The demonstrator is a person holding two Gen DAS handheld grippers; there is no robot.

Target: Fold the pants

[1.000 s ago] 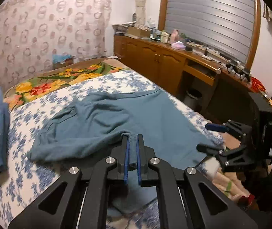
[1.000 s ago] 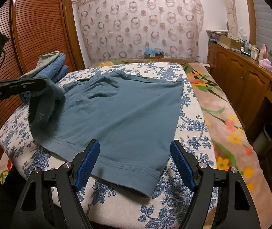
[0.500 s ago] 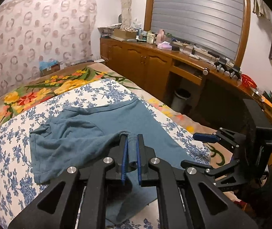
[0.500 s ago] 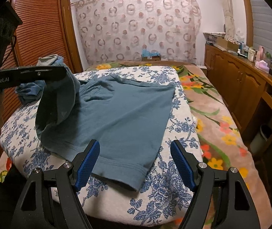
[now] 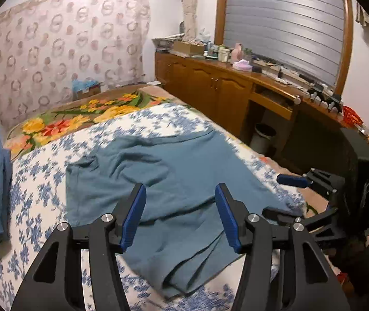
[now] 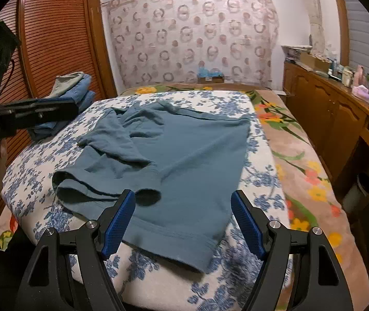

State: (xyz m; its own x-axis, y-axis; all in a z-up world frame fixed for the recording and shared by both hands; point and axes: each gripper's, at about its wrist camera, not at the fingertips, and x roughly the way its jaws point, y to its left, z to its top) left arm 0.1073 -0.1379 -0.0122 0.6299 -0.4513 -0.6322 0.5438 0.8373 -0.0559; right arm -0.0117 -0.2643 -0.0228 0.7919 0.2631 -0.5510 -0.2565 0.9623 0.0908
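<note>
On the bed point(image 6: 238, 280), over its blue-flowered white spread, lie the teal pants point(image 6: 184, 160) — soft knit, matte, with ribbed hems. One leg is doubled over onto the other, leaving rumpled creases near the waistband and a layered edge at the near corner of the bed. Beyond the spread a plush blanket point(image 5: 80, 114) with yellow and red blooms covers the far part of the bed.

Above the near edge of the pants the left gripper point(image 5: 180, 213) hangs with its jaws opening; cloth lies below the blue ribbed pads point(image 5: 132, 212) but nothing is pinched between them. The right gripper point(image 6: 183, 224) stands wide over the hem nearest it, pads clear of the fabric.

At the bed's far left side rests a stack of folded denim point(image 6: 80, 96) with a grey-green piece on top. Right of the bed runs a varnished wooden cabinet point(image 5: 210, 88), its top crowded with a cardboard box point(image 5: 188, 48) — contents too small to tell — bottles and a pink bundle. A round bin point(image 5: 264, 136) stands on the floor beside it.
</note>
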